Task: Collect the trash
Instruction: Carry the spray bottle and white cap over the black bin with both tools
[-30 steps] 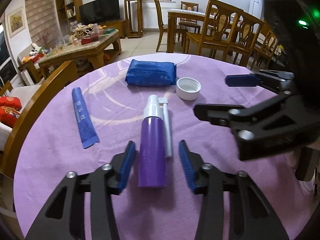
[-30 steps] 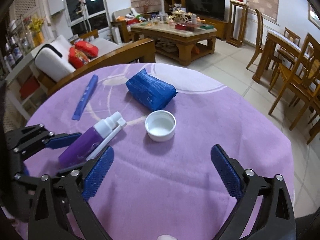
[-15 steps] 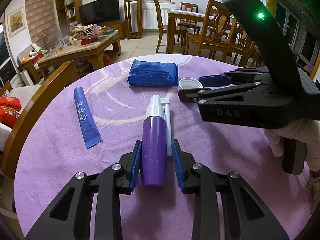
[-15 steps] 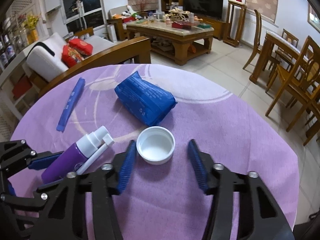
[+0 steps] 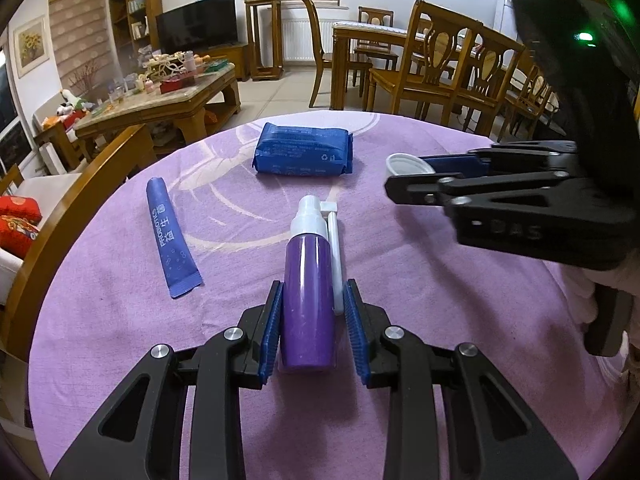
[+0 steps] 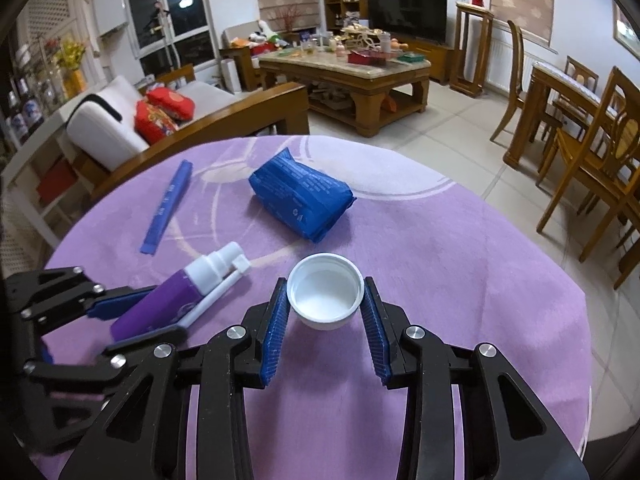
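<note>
My left gripper (image 5: 313,320) is shut on a purple spray bottle (image 5: 308,280) with a white nozzle, held low over the purple tablecloth. The bottle also shows in the right wrist view (image 6: 176,300). My right gripper (image 6: 325,312) is shut on a white round cap (image 6: 325,294), open side up; it also shows in the left wrist view (image 5: 406,165). A blue tissue pack (image 5: 304,154) lies at the far middle and a blue sachet stick (image 5: 170,236) lies at the left.
The round table (image 6: 460,280) has a purple cloth. A wooden sofa arm (image 5: 80,200) stands past its left edge. Dining chairs (image 5: 432,60) and a coffee table (image 5: 168,100) stand beyond on the tiled floor.
Both grippers closed: the left on the purple spray bottle, the right moved forward and closed on the white cap. Both objects now appear slightly lifted.
</note>
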`<state>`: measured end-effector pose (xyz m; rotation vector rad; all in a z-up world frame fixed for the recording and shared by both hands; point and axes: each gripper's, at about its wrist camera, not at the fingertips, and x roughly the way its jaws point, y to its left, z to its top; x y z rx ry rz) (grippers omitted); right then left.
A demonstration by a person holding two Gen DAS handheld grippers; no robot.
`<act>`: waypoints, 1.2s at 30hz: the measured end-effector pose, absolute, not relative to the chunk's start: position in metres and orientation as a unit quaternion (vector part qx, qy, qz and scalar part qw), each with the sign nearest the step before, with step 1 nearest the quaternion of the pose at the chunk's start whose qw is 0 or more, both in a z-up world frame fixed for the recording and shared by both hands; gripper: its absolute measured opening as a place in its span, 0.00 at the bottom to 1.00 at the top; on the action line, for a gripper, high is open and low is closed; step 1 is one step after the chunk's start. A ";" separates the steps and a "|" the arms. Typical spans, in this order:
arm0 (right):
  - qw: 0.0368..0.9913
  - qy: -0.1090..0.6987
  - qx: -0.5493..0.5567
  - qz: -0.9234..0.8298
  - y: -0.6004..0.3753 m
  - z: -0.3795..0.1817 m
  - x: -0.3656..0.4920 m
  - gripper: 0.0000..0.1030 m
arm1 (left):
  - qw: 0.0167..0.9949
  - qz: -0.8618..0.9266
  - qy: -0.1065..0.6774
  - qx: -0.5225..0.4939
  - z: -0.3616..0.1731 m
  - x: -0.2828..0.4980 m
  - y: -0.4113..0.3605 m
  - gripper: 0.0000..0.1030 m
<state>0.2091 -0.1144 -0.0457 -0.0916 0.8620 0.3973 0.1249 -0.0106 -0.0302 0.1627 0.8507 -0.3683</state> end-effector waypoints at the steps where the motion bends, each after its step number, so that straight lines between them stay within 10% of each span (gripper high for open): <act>1: 0.889 0.413 -0.042 0.192 -0.118 -0.043 0.203 0.36 | 0.891 -0.180 0.410 0.076 -0.030 0.125 -0.011 0.30; 36: 0.934 0.322 0.094 0.121 -0.374 0.019 -0.001 0.36 | 0.886 -0.312 0.320 0.121 0.024 0.039 -0.183 0.24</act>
